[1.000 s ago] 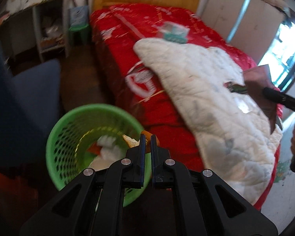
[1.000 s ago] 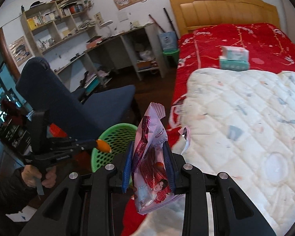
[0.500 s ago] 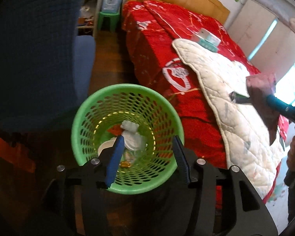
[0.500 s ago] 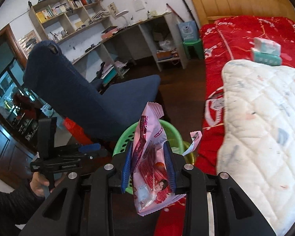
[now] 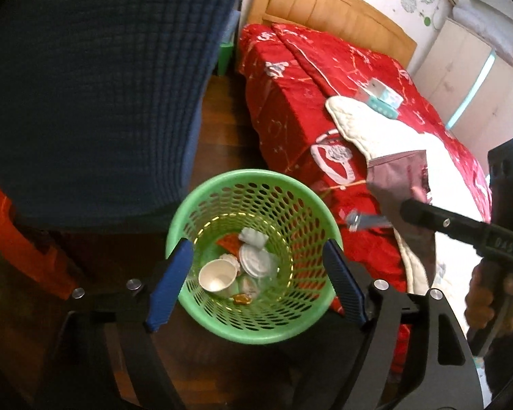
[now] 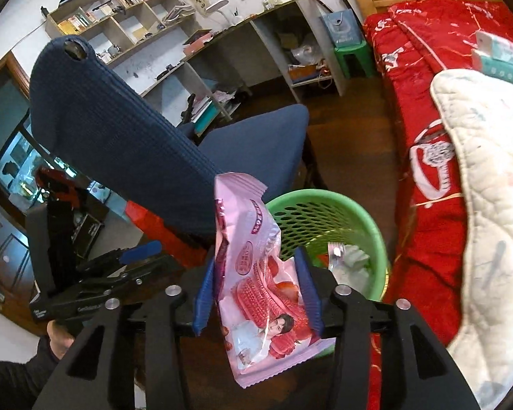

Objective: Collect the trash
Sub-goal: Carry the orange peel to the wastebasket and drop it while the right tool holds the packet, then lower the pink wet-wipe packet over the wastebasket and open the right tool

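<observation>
The right hand-held gripper (image 6: 258,292) was clamped on a pink snack wrapper (image 6: 256,273), which stood upright between its blue pads, long axis running up and down, top edge above the fingers and bottom corner hanging below them. The green mesh wastebasket (image 6: 328,212) lay just ahead of it and slightly to its right, lower down on the floor between the blue office chair (image 6: 119,130) and the red-covered bed (image 6: 427,68). From the left wrist view the wrapper (image 5: 403,184) hung beside the basket's rim (image 5: 253,177) on the bed side, not yet over the opening, so the drop probably called for a short carry toward the chair.

The left hand-held gripper (image 5: 256,280) was spread wide and empty, directly over the basket, nearer to it than the right. Inside lay a paper cup (image 5: 217,275), a white lid (image 5: 254,259) and other scraps.

A second earlier the left fingers were pinched on a small orange piece above the basket; half a second earlier they had opened, and they had spread further since. Meanwhile the right hand-held gripper had kept its hold and brought the wrapper from over the white quilt (image 6: 489,171) toward the basket.
</observation>
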The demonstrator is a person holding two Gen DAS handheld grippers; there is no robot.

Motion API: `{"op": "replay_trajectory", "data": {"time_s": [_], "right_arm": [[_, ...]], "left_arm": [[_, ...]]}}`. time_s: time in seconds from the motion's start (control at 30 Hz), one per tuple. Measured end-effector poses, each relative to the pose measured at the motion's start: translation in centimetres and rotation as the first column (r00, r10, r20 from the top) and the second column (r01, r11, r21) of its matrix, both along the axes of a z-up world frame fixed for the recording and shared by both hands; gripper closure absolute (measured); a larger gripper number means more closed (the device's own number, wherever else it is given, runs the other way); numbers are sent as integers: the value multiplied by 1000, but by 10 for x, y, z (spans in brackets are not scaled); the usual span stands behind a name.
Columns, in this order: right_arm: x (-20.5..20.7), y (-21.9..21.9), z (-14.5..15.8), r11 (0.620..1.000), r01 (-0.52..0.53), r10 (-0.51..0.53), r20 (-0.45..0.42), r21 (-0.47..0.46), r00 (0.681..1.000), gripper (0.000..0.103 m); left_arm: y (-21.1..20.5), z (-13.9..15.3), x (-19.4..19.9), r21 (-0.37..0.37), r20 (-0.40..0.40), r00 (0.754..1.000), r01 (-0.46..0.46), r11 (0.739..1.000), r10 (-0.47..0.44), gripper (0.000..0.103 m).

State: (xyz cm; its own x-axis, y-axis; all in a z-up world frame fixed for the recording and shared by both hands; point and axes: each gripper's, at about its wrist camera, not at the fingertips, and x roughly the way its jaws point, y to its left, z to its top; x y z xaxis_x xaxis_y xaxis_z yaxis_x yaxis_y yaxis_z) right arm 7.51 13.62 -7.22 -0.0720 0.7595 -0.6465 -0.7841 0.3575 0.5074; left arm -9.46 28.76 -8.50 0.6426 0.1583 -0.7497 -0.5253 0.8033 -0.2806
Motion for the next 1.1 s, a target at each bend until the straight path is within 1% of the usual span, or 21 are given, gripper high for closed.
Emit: {"op": "replay_trajectory", "data": {"time_s": [0.03,0.17,0.23,0.33,0.5,0.6,0.67,0.83,0.93,1.1], "right_arm": [[-1,4,-2,1000,6,-6,-3,-1,1000,52],[-3,14,-9,1000,13,-13,-18,-4,1000,44],[-3,12,-10,1000,20,-20,-16,-4,1000,44],[-2,8,-10,1000,21,-21,-28,-1,999,39],[2,3,-9,1000,28,-28,-40,9,999,38],[0,5,-9,1000,21,-20,-46,15,999,36],[-1,7,-8,1000,16,-15,-46,20,999,33],[-5,12,-8,1000,10,-9,-38,23,999,31],[-7,13,-7,1000,6,-5,-33,25,999,26],[-7,12,-2,1000,11,-11,-11,26,1000,25]], "left_arm": [[2,0,-2,-6,3,1000,-6,1000,6,24],[5,-2,-4,-16,4,1000,-24,1000,24,23],[6,-3,-5,-26,6,1000,-28,999,28,23],[5,-3,-5,-28,6,999,-33,999,34,22],[3,0,-3,-17,16,999,-34,999,34,21],[3,1,-5,-13,20,999,-39,999,40,21],[5,1,-6,-16,20,999,-45,999,46,20],[9,2,-12,-15,21,998,-63,998,63,20],[11,4,-14,-16,23,997,-72,997,72,19],[13,5,-15,-14,22,997,-75,997,75,19]]}}
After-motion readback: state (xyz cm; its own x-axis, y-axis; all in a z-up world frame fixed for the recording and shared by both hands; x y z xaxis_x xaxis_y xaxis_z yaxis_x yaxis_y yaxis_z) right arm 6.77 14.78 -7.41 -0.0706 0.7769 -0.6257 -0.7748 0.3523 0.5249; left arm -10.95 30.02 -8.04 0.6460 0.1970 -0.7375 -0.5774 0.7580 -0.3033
